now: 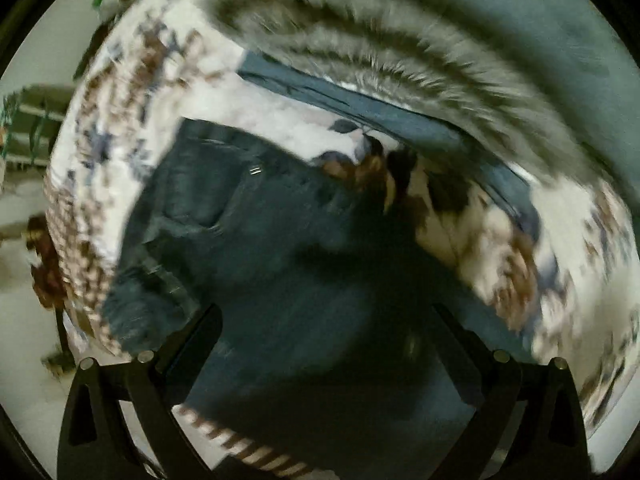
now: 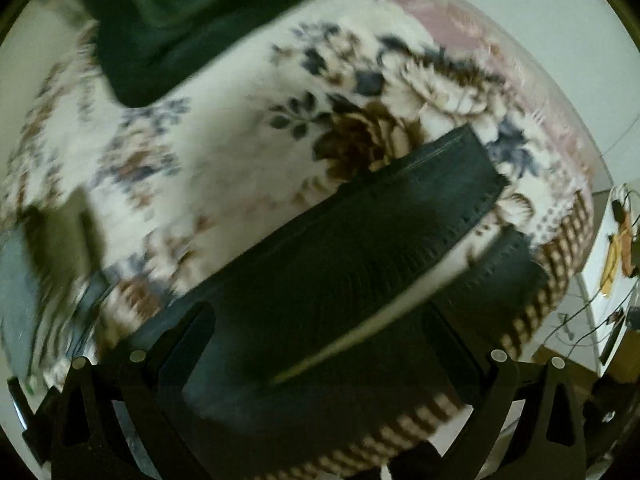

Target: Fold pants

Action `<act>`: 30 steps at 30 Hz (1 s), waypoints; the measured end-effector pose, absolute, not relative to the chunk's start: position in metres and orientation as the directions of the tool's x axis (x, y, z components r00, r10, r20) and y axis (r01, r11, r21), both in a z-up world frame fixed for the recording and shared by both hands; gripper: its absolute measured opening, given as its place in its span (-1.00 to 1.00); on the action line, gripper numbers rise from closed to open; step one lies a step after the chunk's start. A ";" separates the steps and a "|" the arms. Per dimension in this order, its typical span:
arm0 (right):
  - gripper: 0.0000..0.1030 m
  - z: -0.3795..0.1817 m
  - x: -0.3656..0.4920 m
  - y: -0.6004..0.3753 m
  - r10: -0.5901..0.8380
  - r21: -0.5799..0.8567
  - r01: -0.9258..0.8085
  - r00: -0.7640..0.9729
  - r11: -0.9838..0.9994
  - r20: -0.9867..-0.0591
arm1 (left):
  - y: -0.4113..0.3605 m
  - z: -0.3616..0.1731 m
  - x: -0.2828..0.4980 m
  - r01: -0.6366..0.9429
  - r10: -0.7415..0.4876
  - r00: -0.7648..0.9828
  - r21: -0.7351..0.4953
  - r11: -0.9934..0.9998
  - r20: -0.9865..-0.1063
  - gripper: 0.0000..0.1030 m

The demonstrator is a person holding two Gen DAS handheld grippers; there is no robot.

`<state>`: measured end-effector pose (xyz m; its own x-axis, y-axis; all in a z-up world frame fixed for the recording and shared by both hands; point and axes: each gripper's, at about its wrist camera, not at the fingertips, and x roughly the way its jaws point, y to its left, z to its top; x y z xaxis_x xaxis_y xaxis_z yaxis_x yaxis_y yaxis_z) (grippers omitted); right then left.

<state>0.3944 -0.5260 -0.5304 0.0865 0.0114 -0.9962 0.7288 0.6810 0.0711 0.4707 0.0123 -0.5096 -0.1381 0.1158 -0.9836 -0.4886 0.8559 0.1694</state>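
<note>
Dark blue jeans lie flat on a white floral blanket. The left wrist view shows the waist end with a pocket [image 1: 224,216]; the blanket [image 1: 132,92] spreads around it. My left gripper [image 1: 326,344] hovers over the jeans, open and empty. The right wrist view shows the two leg ends [image 2: 360,248] with hems, lying side by side near the blanket's checked edge [image 2: 560,248]. My right gripper [image 2: 320,344] is open over the legs and holds nothing. Both views are blurred by motion.
A grey striped furry cushion [image 1: 400,52] and a blue strip of cloth [image 1: 360,104] lie beyond the jeans. A dark green garment [image 2: 180,32] lies at the blanket's far side. A white stand with cables [image 2: 616,248] is at the right.
</note>
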 end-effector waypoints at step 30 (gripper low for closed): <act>-0.95 -0.631 0.358 -0.598 0.126 0.275 0.793 0.246 0.544 -0.961 | 0.007 -0.411 0.349 -0.570 0.122 0.230 -0.032 0.821 -0.966 -0.82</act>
